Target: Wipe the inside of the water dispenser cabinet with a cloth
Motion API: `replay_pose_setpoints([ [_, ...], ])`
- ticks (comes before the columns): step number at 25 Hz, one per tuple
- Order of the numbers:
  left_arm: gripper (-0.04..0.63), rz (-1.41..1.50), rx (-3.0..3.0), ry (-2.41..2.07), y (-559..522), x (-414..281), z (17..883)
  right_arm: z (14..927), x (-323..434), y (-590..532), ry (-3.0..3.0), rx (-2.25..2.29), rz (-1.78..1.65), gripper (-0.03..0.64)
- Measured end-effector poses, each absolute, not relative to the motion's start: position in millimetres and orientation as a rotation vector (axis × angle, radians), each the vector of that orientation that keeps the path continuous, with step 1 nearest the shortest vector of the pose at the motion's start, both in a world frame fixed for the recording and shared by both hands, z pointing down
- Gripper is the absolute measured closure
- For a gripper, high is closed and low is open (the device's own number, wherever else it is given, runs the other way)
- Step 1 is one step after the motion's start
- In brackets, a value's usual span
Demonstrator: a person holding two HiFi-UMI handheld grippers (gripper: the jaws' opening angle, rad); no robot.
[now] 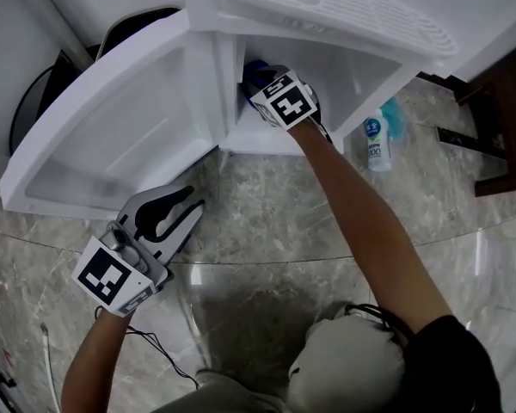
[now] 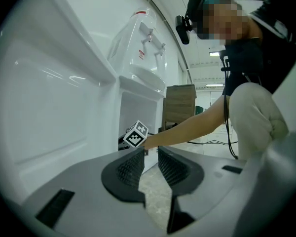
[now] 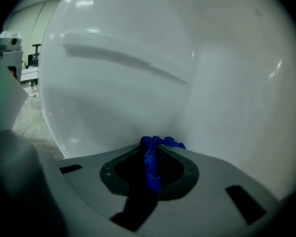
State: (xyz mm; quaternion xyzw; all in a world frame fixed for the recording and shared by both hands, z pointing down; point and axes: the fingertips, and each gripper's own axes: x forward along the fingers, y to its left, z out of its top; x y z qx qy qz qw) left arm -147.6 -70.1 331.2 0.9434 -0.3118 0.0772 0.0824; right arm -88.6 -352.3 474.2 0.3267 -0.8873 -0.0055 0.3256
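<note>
Two grippers (left [image 1: 196,200], right [image 3: 157,147]), one cloth [image 3: 151,169], one dispenser [image 1: 327,7], one bottle [image 1: 377,140]

The marbled floor [image 1: 267,222] carried the dispenser [image 1: 155,119], which enclosed the right tongs [image 1: 262,83]. A bottle [image 1: 377,142] sat just right of them, with dark furniture [image 1: 507,110] farther right.

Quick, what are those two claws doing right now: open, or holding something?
Left claw: open, nothing between its jaws.
Right claw: closed on the blue cloth, inside the cabinet.
</note>
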Motion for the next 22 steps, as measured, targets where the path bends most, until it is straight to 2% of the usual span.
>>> replay_pose_setpoints([
  [8,0.503,0.180,2.765,-0.959,-72.2,-151.9,332.9,472.2,-90.0,-360.1,-2.326,0.871,0.032,0.571],
  [15,0.503,0.159,2.767,-0.945,-68.3,-146.3,332.9,472.9,-91.7,-303.7,-2.325,0.634,0.030,0.571],
  [22,0.503,0.127,2.730,-0.944,-65.9,-144.4,337.4,476.8,-95.7,-347.2,-2.253,0.764,-0.034,0.571],
])
